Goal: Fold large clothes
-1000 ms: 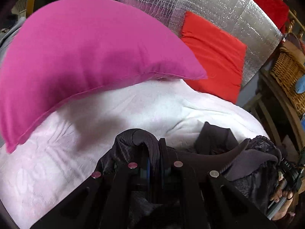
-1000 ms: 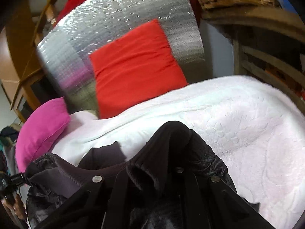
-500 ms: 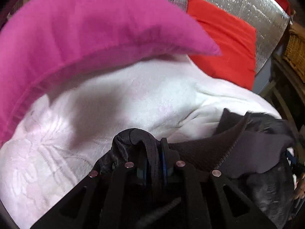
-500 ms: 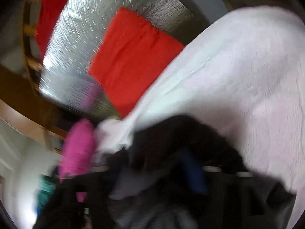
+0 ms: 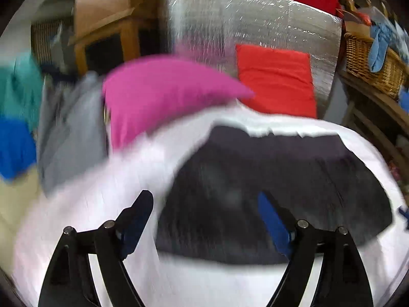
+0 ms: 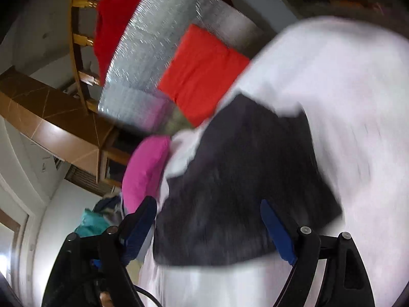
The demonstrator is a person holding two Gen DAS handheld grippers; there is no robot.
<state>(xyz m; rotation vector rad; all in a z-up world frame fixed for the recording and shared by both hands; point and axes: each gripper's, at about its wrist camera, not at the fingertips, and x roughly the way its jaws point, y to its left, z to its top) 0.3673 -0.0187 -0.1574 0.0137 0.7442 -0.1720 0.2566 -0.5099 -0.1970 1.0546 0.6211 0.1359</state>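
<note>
Dark garment [image 5: 276, 192] lies flat on white blanket [image 5: 102, 204]; left gripper [image 5: 204, 215] and right gripper [image 6: 208, 220] opening, nothing gripped (views blurred).

The bed [image 5: 255, 281] is covered by a white fleece blanket [image 5: 102, 217] with a faint pink tint. A dark garment [image 5: 276, 184] lies flat on the blanket near its centre, folded into a broad panel; motion blur hides its weave. A magenta pillow [image 5: 163, 94] rests on the blanket at 11 o'clock from the garment. A red cushion [image 5: 276, 81] stands at 12 o'clock, at the bed's far edge, against a silver foil panel [image 5: 230, 20].
</note>
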